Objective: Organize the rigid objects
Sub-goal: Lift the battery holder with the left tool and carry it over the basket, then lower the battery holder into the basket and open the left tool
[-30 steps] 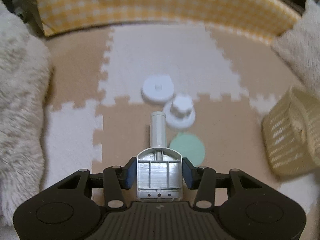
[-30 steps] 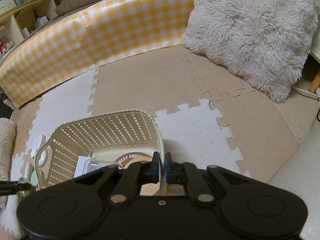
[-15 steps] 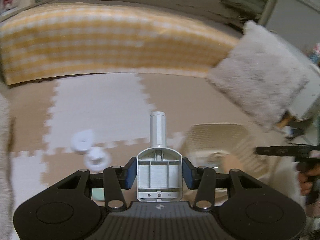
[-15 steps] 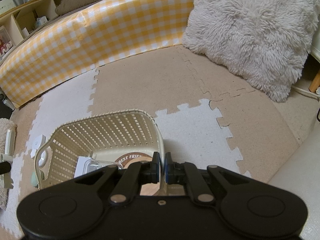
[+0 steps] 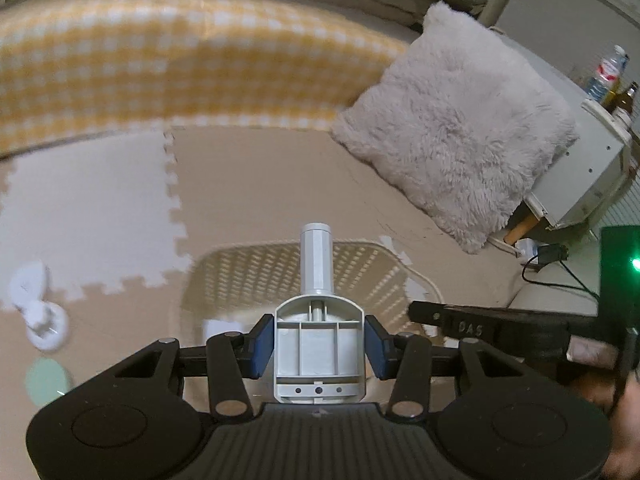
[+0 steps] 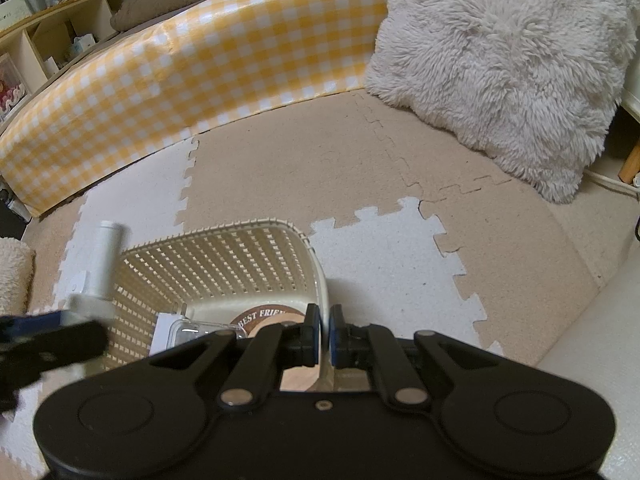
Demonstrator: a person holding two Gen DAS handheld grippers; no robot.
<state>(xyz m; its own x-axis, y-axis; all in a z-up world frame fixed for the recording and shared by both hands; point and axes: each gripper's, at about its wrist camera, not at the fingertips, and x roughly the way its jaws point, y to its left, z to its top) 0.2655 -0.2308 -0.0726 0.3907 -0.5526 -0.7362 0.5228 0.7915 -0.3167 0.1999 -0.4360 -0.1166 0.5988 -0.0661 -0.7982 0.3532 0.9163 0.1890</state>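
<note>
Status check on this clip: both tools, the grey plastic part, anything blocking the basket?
Left tool shut on grey plastic tube-and-base part, over cream lattice basket. Right tool shut on basket rim. Nothing blocking.

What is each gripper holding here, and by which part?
The left gripper clamps a grey plastic part by the two sides of its wide ribbed base, tube pointing forward. The right gripper pinches the basket by its rim.
</note>
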